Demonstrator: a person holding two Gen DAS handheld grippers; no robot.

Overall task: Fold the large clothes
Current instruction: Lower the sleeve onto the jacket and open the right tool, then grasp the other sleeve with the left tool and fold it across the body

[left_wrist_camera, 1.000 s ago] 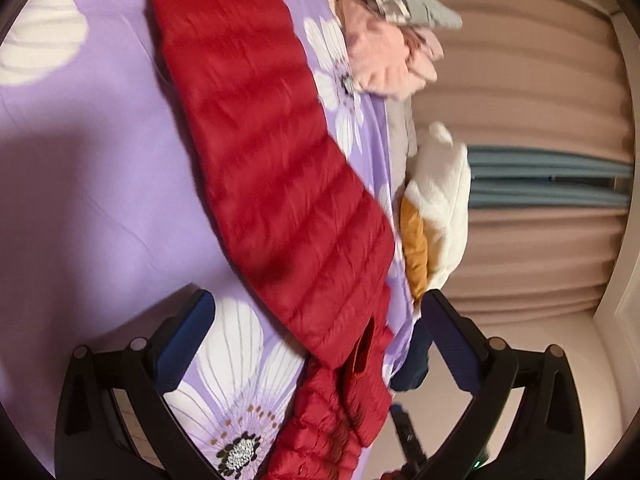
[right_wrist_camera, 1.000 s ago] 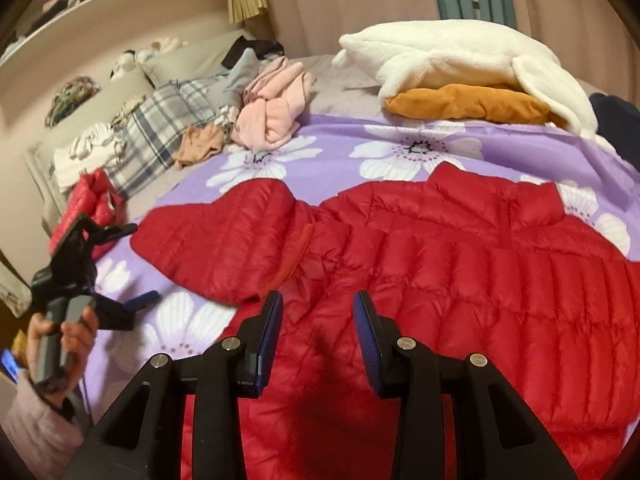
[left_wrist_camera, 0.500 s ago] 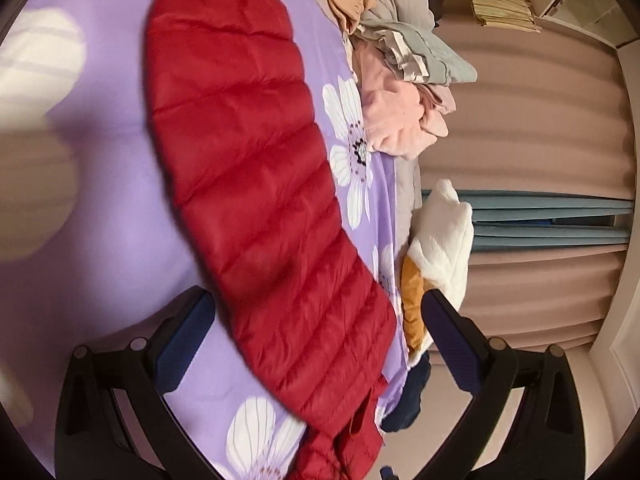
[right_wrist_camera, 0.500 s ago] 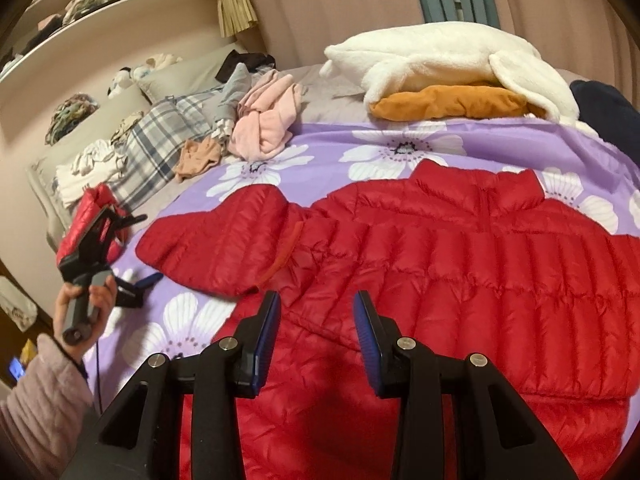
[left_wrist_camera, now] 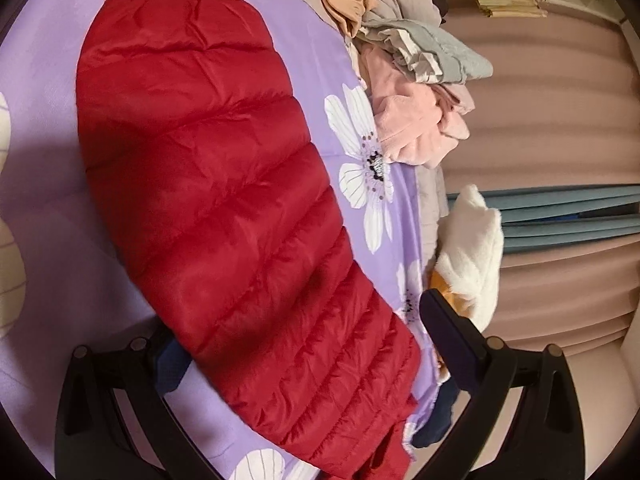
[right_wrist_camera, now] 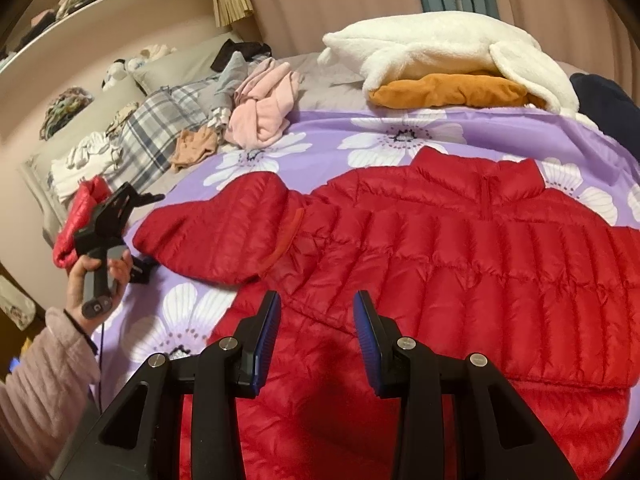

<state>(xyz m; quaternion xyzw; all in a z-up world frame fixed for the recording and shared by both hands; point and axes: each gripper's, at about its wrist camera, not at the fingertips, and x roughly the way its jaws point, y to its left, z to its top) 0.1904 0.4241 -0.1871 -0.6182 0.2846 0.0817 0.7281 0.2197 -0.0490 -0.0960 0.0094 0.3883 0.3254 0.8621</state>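
Right wrist view is showing the red puffer jacket (right_wrist_camera: 460, 264) lying spread across the middle of the frame on a purple bedspread (right_wrist_camera: 328, 128) printed with white flowers, its collar pointing toward the top of the picture and one sleeve folded in across its left side. The right claw (right_wrist_camera: 316, 332) is hovering at the lower centre just above the jacket's hem area, its blue-padded fingers (right_wrist_camera: 269, 328) standing narrowly apart with nothing between them. At the left edge a hand (right_wrist_camera: 98, 280) in a pale pink quilted sleeve (right_wrist_camera: 44, 384) is gripping the handle of the left claw (right_wrist_camera: 154, 198), which is pointing toward the folded sleeve from the bed's left side; a crumpled red garment (right_wrist_camera: 76, 220) is lying just behind it. Along the top, a white fleece (right_wrist_camera: 440, 52) is resting on an orange garment (right_wrist_camera: 448, 92), and a pink garment (right_wrist_camera: 262, 112) is sitting in a heap near a plaid pillow (right_wrist_camera: 154, 136). In the left wrist view the jacket's sleeve is filling the centre of the frame, running from upper left to lower right, and the left claw (left_wrist_camera: 304, 336) is standing wide open with the sleeve lying between its two fingers, the left one partly hidden under the fabric's edge; I cannot tell whether either pad is touching it. Pink curtains (left_wrist_camera: 560, 128) are filling the right side.
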